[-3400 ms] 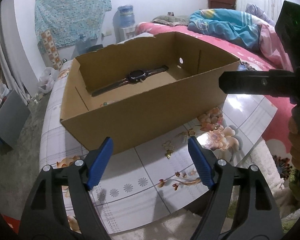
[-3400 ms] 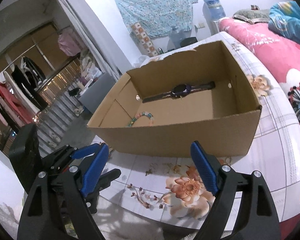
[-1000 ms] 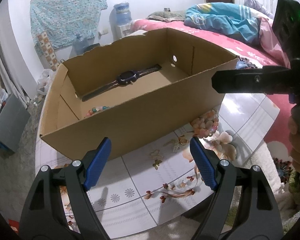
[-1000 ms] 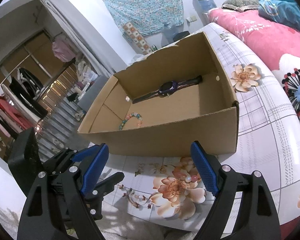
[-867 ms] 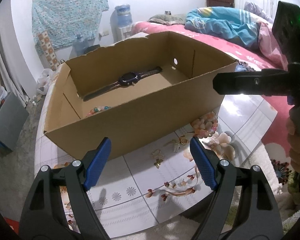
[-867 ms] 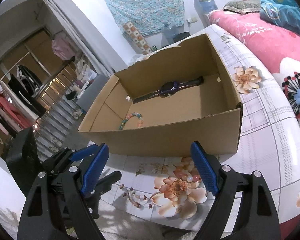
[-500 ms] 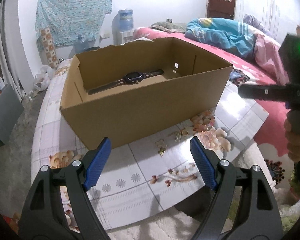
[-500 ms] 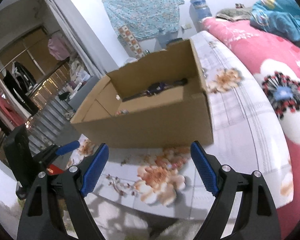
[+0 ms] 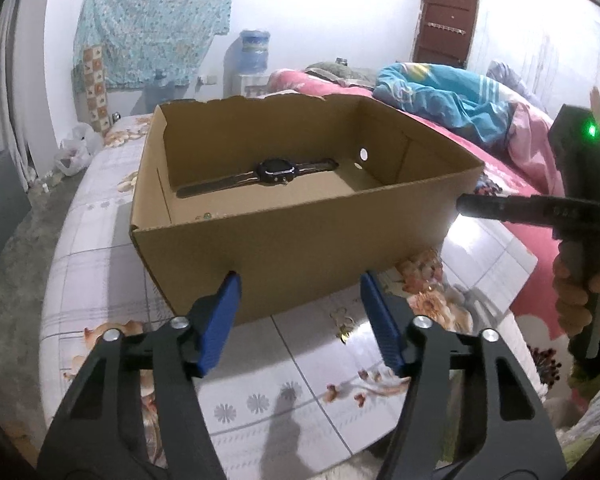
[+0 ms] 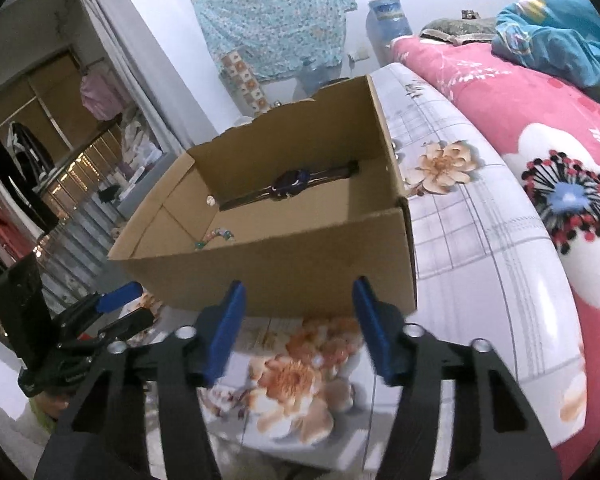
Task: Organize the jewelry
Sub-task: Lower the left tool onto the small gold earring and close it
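Since a second ago both tongs have narrowed, and the cardboard box now sits squarer to the left view, its near wall hiding most of the bead bracelet.

Largest in the room is the bed with its pink flowered cover, on the right beyond the tabletop, which wears a grey checked cloth printed with flowers. A blue-green blanket lies bunched on the bed. On the far wall hangs a turquoise patterned cloth, with a water bottle on its dispenser to its right.

The open box stands on the tabletop, its far rim torn ragged. Inside, a dark wristwatch lies flat along the far wall, strap stretched out. The bead bracelet lies on the box floor nearer the left end, well apart from the watch.

The left tongs hover over the tabletop just before the box's near wall, blue pads apart but closing, nothing between them. The right tongs do likewise near the box's right front corner, also closing on nothing. A small gold trinket lies on the cloth near the left tongs' right pad.
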Tool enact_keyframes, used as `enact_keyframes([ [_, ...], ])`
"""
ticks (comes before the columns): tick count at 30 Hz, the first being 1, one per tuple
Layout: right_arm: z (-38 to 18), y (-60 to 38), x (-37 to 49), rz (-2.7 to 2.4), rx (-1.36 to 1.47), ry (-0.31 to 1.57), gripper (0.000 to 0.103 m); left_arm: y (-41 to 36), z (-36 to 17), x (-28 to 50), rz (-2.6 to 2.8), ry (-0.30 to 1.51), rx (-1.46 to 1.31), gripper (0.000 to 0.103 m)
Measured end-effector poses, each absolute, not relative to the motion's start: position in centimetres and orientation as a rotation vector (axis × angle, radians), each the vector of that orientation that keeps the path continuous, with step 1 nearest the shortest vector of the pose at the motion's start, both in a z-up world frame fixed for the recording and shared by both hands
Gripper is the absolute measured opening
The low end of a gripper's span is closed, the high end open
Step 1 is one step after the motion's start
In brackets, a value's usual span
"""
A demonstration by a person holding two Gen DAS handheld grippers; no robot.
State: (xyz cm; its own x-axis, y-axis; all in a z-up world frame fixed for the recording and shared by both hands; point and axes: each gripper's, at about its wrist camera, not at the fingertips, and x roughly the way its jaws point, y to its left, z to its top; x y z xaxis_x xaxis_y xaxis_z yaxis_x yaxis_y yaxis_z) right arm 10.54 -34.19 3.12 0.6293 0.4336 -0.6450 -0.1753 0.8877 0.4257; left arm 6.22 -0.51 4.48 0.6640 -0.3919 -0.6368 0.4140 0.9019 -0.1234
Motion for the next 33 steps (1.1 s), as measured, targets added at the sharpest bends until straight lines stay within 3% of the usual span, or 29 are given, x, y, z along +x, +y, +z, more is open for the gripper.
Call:
enact_keyframes([
  [15,2.1,-34.5,11.5,0.414,0.358,0.783,0.046,-0.8,3.6,8.7,-0.464,0.762,-0.021,0.055],
  [22,0.1,-32.3,8.8,0.49,0.346,0.856,0.046,-4.1,1.4,6.3,-0.526,0.92,0.083,0.036],
  [33,-1.6,-31.0,7.4,0.523,0.369,0.895,0.044,-6.4,-0.8,7.1,-0.476,1.004,0.151,0.016],
])
